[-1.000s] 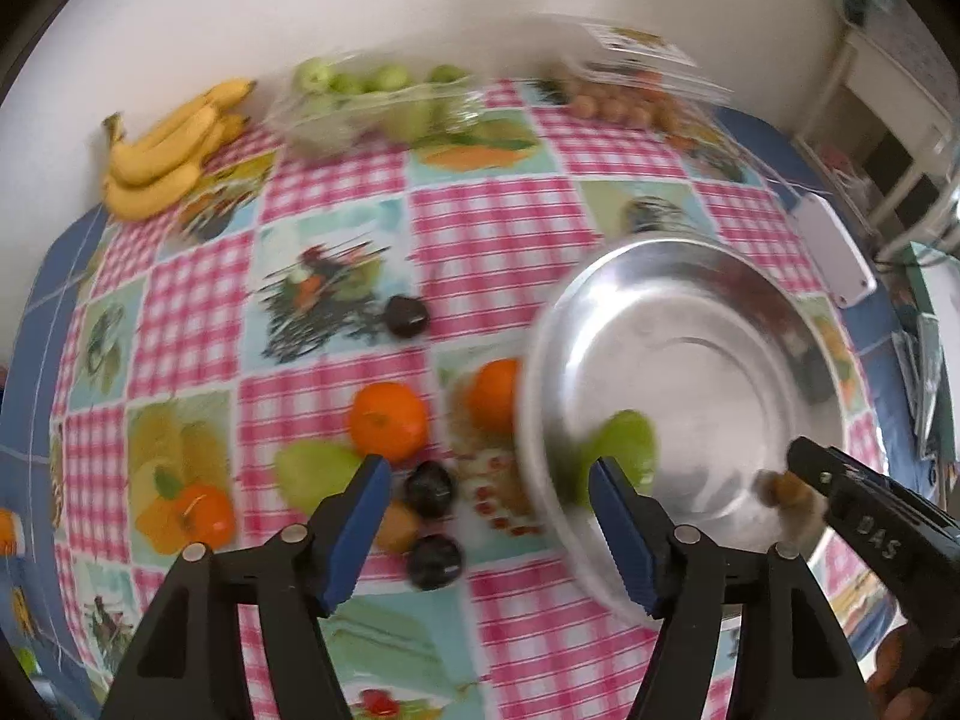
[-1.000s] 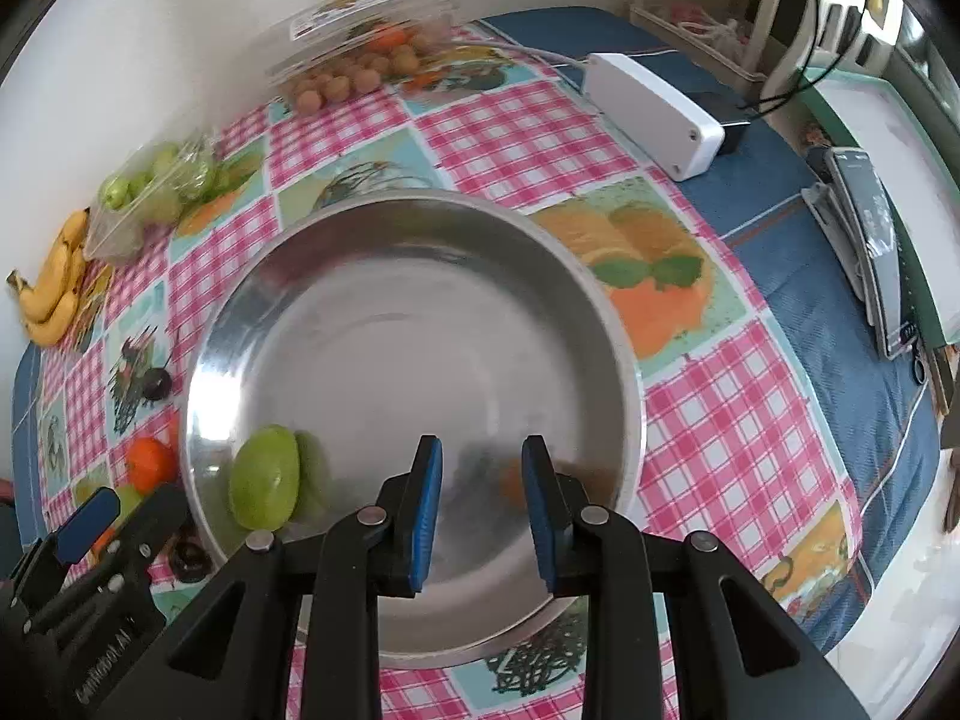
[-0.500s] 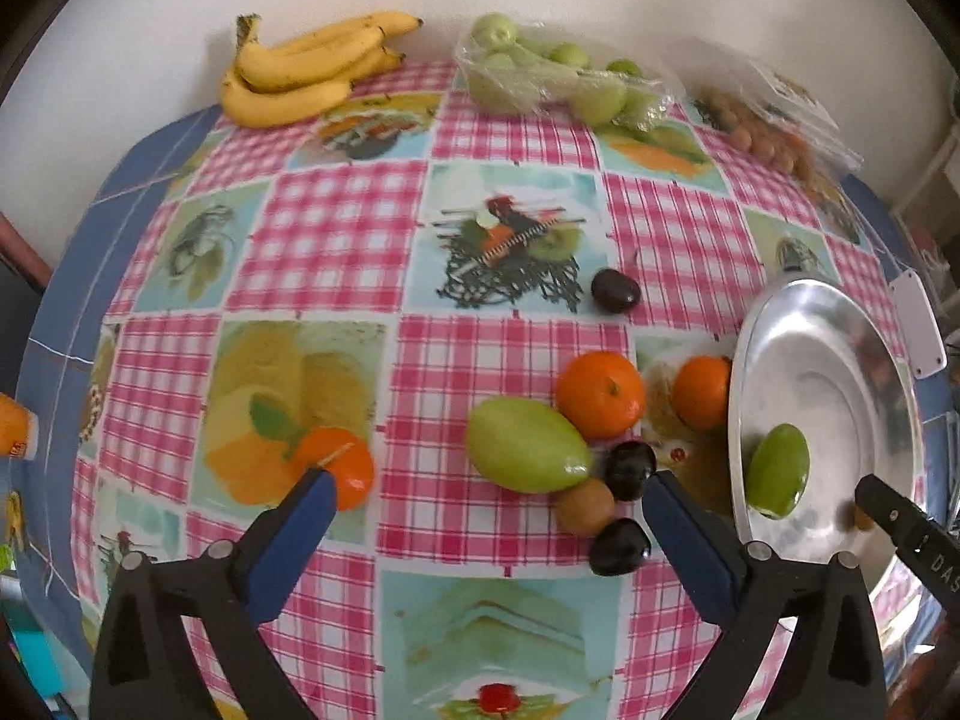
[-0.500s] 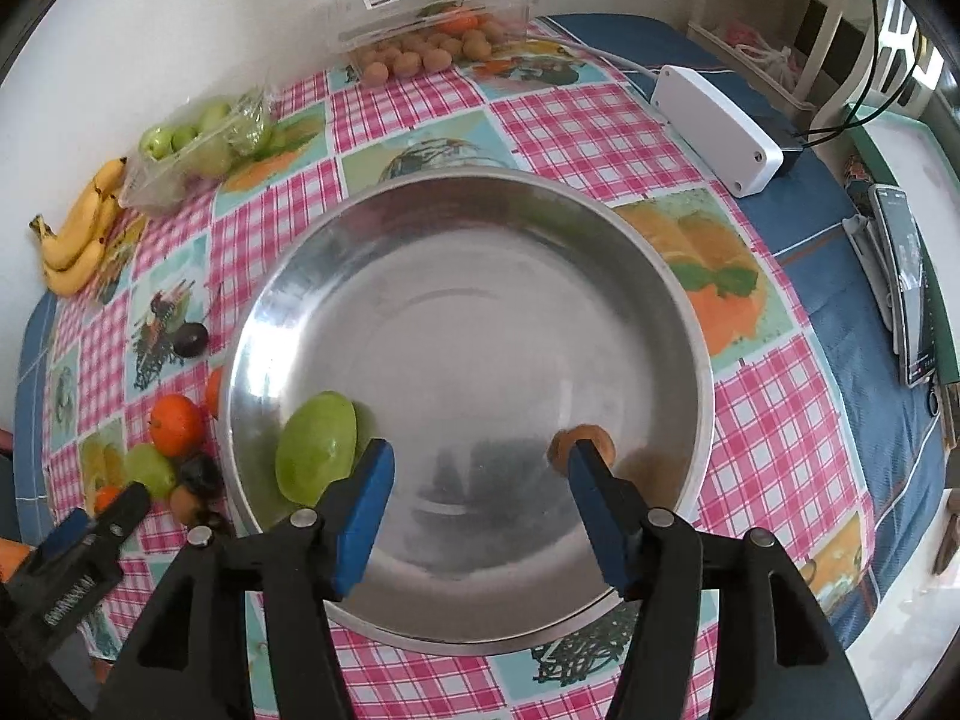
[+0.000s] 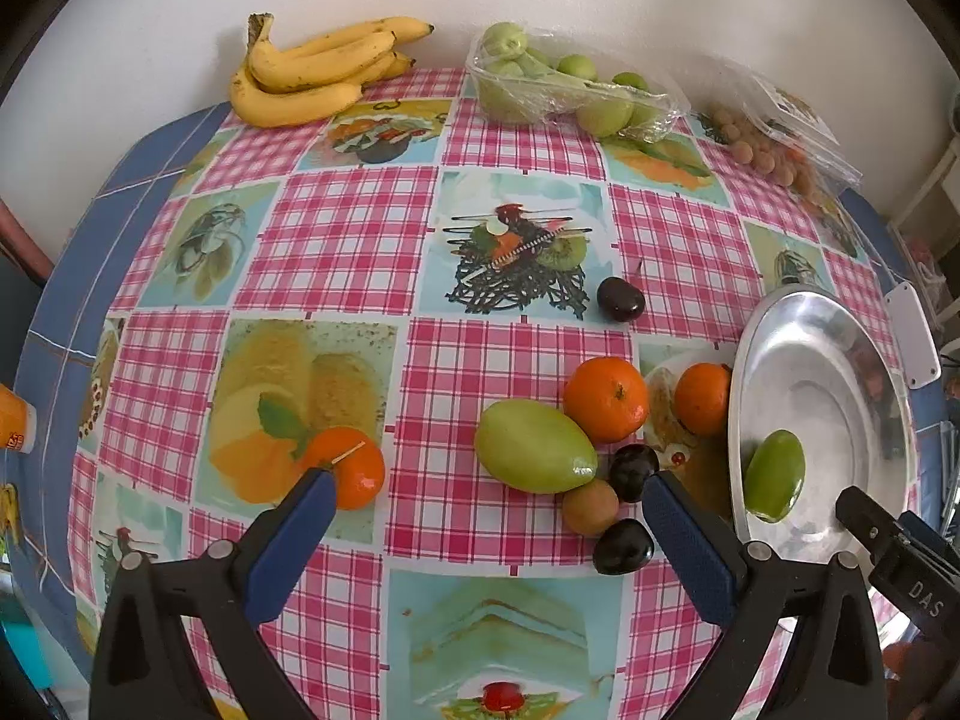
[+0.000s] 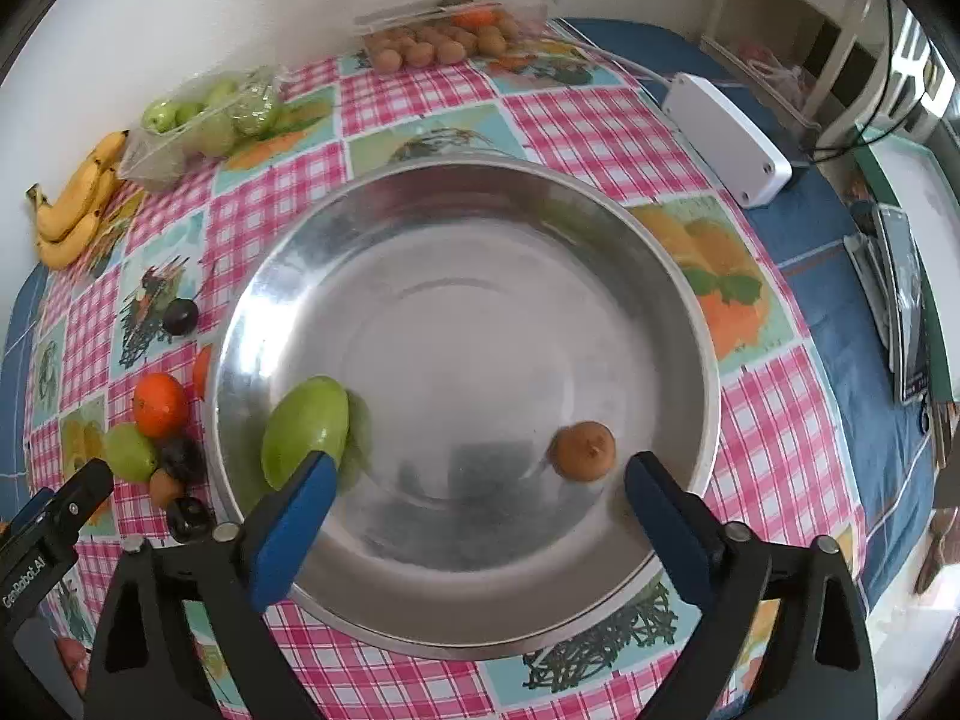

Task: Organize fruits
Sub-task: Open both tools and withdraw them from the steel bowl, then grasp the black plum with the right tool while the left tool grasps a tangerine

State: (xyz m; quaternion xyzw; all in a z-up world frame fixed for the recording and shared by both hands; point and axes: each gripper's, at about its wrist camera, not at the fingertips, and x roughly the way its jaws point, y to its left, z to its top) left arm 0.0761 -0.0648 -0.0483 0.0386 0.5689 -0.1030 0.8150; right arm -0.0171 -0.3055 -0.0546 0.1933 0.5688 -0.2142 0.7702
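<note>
Early days on the sort, by my read. The steel bowl (image 6: 690, 324) held only two pieces: one green mango (image 6: 306, 438) at its left wall and one small brown fruit (image 6: 582, 450) toward the right. Everything else sat out on the desk (image 5: 336, 240).

Left to right across the desk, from the left wrist view:
- 1 bunch of bananas (image 5: 312, 72) at the back by the wall, untouched
- 1 lone tangerine (image 5: 354, 468), just beyond the left finger tip of the left gripper (image 5: 480, 516)
- 1 green mango on the cloth (image 5: 534, 447), touching the cluster beside it
- 2 more tangerines: one (image 5: 606, 399) against the mango, one (image 5: 702, 399) up against the bowl rim
- 3 dark plums: one alone (image 5: 621, 299) further back, two (image 5: 633, 471) (image 5: 623, 546) in the cluster
- 1 small brown fruit (image 5: 591, 507) between those two plums
- 1 bag of small green fruit (image 5: 564, 90) at the back; count inside unclear
- 1 clear box of little brown fruit (image 5: 774, 138) far right at the back; count unclear

So 8 loose pieces looked left to move, if the packs and bananas stay put.

Left gripper: fingers spread wide, holding nothing, over the cluster. Right gripper (image 6: 474, 495): fingers also wide apart, empty, above the bowl's near side.
</note>
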